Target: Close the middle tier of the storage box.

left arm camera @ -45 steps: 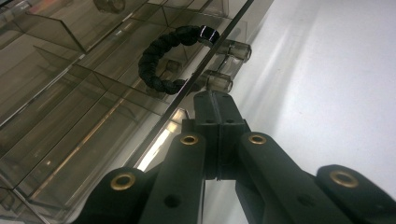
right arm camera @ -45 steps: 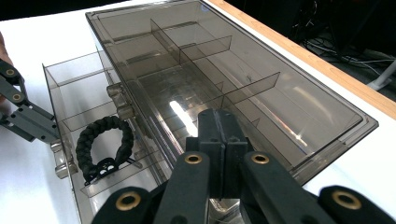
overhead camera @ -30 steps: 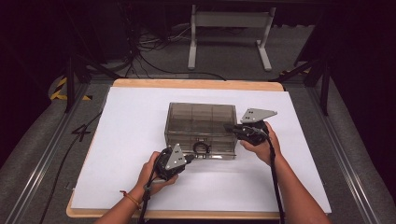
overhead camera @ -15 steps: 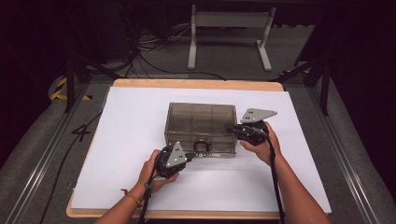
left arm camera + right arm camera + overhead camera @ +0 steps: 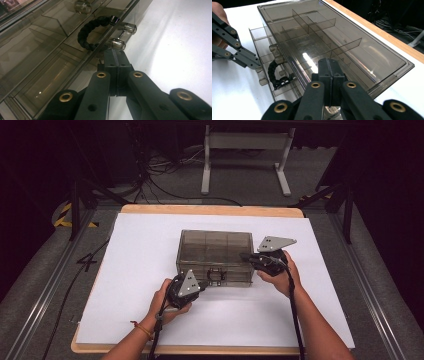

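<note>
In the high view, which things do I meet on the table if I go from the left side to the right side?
Bare white sheet → left gripper held in a hand → black handle on the front of the smoky clear box → right gripper at the box's right end, held in the other hand.

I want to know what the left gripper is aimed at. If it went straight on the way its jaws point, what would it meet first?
Most likely the black braided handle on the front of the smoky clear organizer box; the left gripper, jaws shut, points just below it, though depth is hard to judge.
</note>
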{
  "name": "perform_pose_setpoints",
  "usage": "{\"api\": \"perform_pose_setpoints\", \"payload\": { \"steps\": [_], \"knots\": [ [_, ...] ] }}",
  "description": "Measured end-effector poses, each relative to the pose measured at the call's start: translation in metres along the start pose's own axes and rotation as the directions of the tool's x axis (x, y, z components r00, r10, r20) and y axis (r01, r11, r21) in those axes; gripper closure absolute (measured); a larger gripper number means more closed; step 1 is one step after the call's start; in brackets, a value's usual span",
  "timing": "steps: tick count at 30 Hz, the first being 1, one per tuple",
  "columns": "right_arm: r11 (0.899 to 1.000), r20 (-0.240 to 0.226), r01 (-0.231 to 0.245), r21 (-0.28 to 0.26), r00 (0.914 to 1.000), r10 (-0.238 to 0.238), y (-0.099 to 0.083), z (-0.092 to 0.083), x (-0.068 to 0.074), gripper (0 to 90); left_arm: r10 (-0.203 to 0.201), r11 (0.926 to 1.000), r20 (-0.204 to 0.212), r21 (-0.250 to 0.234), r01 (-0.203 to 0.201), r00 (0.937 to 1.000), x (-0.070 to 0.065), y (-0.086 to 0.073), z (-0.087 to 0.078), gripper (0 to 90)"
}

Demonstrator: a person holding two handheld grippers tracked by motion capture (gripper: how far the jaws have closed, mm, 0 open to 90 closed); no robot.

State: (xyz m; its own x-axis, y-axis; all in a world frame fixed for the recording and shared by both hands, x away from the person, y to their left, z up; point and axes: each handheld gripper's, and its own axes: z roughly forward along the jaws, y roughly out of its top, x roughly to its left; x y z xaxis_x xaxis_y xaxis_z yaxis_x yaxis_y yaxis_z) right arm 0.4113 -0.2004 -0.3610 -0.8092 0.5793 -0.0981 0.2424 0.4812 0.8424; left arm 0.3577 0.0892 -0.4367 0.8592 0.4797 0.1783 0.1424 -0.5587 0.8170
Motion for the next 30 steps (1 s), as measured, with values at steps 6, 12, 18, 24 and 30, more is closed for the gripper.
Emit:
{"api": "perform_pose_setpoints", "payload": {
  "steps": [6,12,18,24,30],
  "knots": [
    [1.0,0.0,0.0,0.001,1.0,0.0,0.0001,0.0,0.0001,90.0,-0.003,1.0,-0.001,0.0,0.003,1.0,0.0006,0.0005,0.0011,89.9],
    [1.0,0.002,0.001,0.002,1.0,-0.001,0.0001,0.0,0.0002,90.0,-0.004,1.0,0.0,0.001,0.004,1.0,0.0018,0.0014,0.0026,89.9],
    [1.0,0.002,0.001,0.002,1.0,-0.001,0.0002,0.0,0.0004,90.0,-0.005,1.0,-0.006,-0.001,0.005,1.0,0.0032,0.0014,0.0033,89.9],
    [1.0,0.0,-0.002,0.001,1.0,0.002,0.0001,0.0,0.0002,90.0,-0.008,1.0,-0.012,-0.001,0.008,0.9999,0.0048,0.0025,0.0045,89.9],
    [1.0,0.001,-0.002,0.001,1.0,0.002,0.0002,0.0001,0.0004,90.0,-0.008,1.0,-0.023,-0.006,0.008,0.9997,0.0066,0.0046,0.0062,89.9]
  ]
}}
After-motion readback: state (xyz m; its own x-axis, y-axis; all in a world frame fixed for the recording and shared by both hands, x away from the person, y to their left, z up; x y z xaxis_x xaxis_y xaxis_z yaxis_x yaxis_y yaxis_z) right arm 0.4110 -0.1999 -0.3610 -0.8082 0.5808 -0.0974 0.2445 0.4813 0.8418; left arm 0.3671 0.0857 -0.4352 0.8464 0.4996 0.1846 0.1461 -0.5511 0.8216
